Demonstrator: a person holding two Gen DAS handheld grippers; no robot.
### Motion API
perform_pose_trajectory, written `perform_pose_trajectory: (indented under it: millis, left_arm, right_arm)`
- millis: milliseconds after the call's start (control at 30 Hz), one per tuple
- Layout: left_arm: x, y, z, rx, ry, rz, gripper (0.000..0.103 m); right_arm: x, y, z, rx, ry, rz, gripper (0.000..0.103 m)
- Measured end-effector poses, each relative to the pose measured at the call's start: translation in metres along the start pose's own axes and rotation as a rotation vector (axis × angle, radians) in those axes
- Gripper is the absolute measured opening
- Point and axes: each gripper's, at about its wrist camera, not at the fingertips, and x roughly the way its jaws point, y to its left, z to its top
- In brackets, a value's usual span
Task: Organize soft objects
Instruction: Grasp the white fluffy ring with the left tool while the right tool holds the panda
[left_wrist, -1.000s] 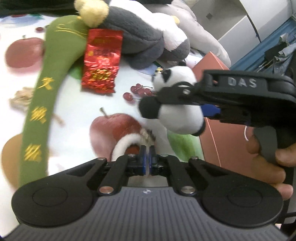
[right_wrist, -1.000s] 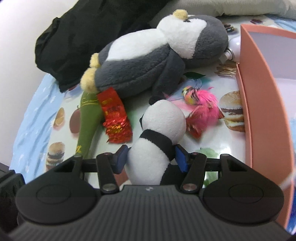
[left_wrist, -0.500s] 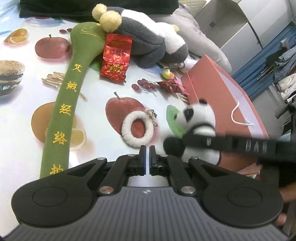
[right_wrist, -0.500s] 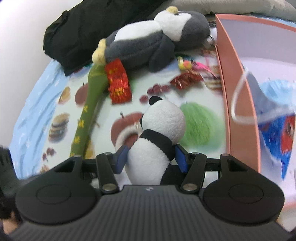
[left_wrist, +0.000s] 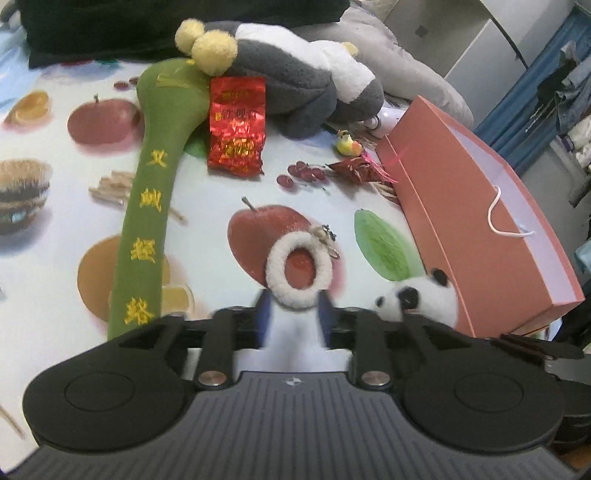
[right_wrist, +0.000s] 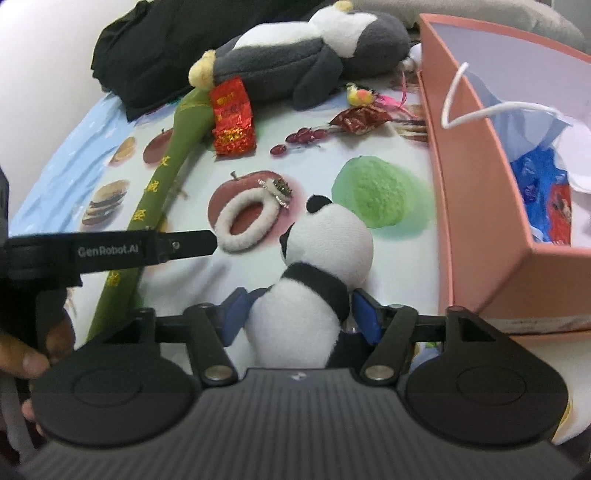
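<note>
My right gripper (right_wrist: 301, 312) is shut on a small panda plush (right_wrist: 319, 273), held low beside the pink paper bag (right_wrist: 476, 206). The panda also shows at the right of the left wrist view (left_wrist: 421, 299). My left gripper (left_wrist: 293, 317) is open, its blurred fingers either side of the near edge of a white fluffy ring (left_wrist: 299, 275) lying on the tablecloth. The ring (right_wrist: 245, 221) and the left gripper's finger (right_wrist: 184, 245) also show in the right wrist view. A grey penguin plush (left_wrist: 295, 77) and a long green padded stick (left_wrist: 151, 206) lie further back.
A red foil packet (left_wrist: 236, 125) lies beside the penguin. A small bird toy (left_wrist: 347, 144) and a dark red wrapper (left_wrist: 356, 170) lie near the bag's far end. Black cloth (right_wrist: 147, 55) is at the back. The bag holds blue and white items (right_wrist: 543, 177).
My left gripper has opened and moved forward up to the white ring. My right gripper has carried the panda nearer, down alongside the pink bag.
</note>
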Motion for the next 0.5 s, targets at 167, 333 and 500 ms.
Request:
perform_pose_trajectory:
  millis: [167,333,500]
  left_arm:
    - [0.005,-0.004,0.007,0.063,0.005,0.006,0.072]
    - [0.018,-0.012,0.013,0.125,0.013,0.018,0.078]
    - [0.031,-0.021,0.016,0.177,0.033,0.04,0.079]
  right_arm:
    - [-0.01,0.002,-0.01,0.017,-0.091,-0.023,0.069]
    - [-0.002,0.006,-0.018,0.016,-0.121,-0.029,0.069]
    - [0.005,0.005,-0.02,0.002,-0.122,-0.024,0.065]
